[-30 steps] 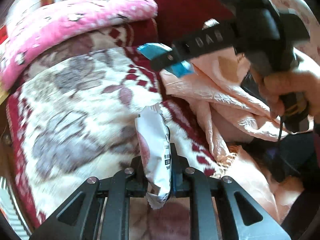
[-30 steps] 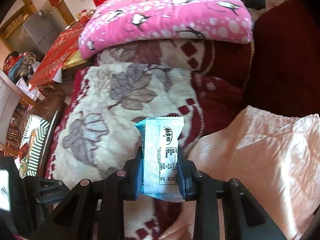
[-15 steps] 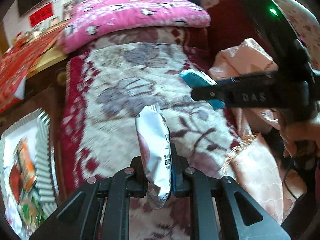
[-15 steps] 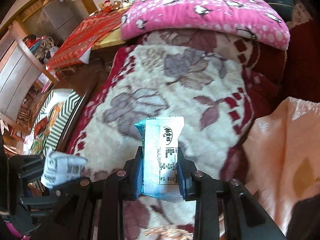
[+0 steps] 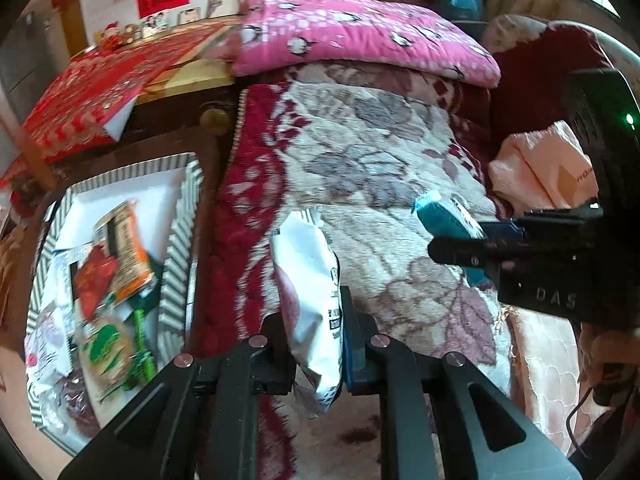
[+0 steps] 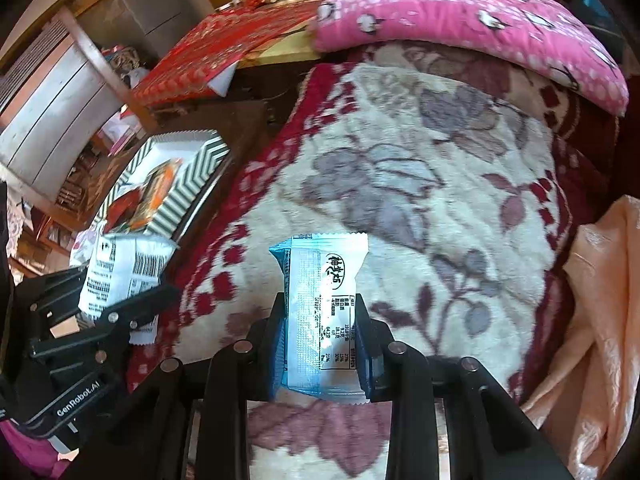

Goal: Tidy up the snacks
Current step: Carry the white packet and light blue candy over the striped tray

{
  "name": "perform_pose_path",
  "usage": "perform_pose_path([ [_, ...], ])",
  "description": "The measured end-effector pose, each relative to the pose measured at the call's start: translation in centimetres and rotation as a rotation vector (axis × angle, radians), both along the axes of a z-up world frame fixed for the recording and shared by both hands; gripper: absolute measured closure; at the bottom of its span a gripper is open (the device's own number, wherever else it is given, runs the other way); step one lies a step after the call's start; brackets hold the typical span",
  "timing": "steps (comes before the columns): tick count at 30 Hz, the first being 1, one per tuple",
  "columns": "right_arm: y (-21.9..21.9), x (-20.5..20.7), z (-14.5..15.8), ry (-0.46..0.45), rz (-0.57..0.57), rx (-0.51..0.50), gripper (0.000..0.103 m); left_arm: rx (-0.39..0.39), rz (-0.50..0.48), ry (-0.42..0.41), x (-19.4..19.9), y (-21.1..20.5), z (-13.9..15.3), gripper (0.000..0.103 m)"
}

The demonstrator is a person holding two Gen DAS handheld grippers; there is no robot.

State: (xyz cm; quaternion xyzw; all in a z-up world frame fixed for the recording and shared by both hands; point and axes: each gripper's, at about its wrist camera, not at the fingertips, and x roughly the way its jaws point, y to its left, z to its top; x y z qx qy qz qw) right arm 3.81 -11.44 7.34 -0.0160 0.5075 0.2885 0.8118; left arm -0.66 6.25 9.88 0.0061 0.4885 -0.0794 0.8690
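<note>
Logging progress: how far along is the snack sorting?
Done: several packets already lie in the striped paper tray. In hand: left gripper clamps a white snack packet; right gripper clamps a blue-and-white packet. Left: both hang above the floral blanket, not yet in the tray.

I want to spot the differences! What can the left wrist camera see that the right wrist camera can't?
Only the left wrist view shows the green-and-white snack packs at the near end of the striped tray, and the green light on the right tool's body.

Only the right wrist view shows the grey cabinet and the black writing on the blue snack packet.

Both show the white snack packet in the left tool, the blue packet in the right tool, the flowery blanket and the pink pillow.
</note>
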Motion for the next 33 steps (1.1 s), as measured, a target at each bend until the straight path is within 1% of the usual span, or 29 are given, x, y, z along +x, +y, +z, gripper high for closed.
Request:
perform_pose_path([
  [14, 6.1, -1.9, 0.7, -0.009, 0.117, -0.036, 0.072, -0.022, 0.13, -0.03, -1.8, 5.8, 1.6, 0.087],
  [22, 10.5, -2.7, 1.7, -0.033, 0.207, -0.054, 0.072, -0.023, 0.232, -0.033, -3.1, 10.6, 2.4, 0.087],
  [28, 14.4, -3.1, 2.6, -0.055, 0.284, -0.061, 0.072, -0.025, 0.312, -0.012, -4.1, 14.3, 2.0, 0.087],
  [33, 17.8, -2.5, 3.0, -0.063, 0.334, -0.074, 0.072, -0.031, 0.357, 0.011, -4.6, 16.3, 1.2, 0.087],
])
